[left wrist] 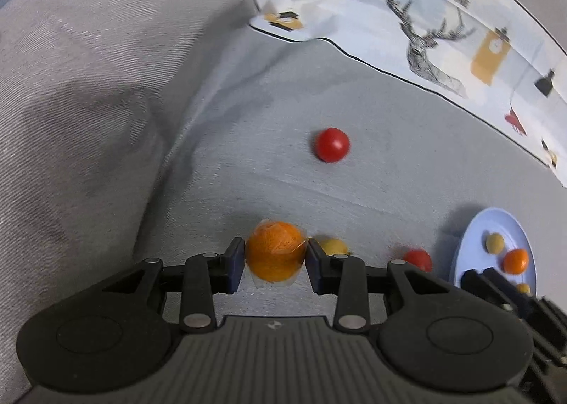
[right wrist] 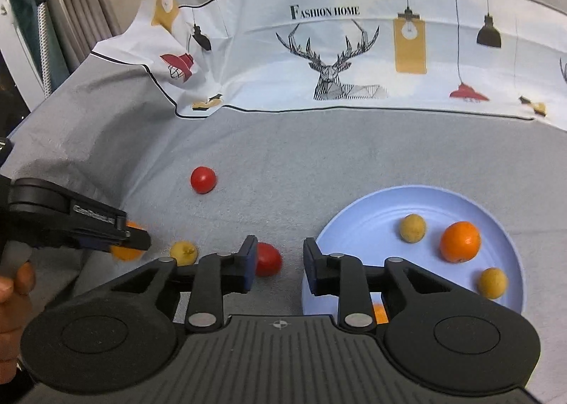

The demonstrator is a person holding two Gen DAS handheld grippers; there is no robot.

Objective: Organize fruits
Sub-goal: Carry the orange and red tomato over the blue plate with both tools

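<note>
While my left gripper [left wrist: 275,255] clamps the orange [left wrist: 275,251] on the grey cloth [left wrist: 372,170], my right gripper [right wrist: 278,260] hangs empty, jaws parted, near the blue plate's [right wrist: 358,212] left rim.

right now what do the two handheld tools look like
Both match. The left tool and right tool have black linkage arms with silver pivot pins, dark blue pads at the tips, a ribbed grey body with a small crosshair mark, and round black housings on each side. No cables or sleeves show.
</note>
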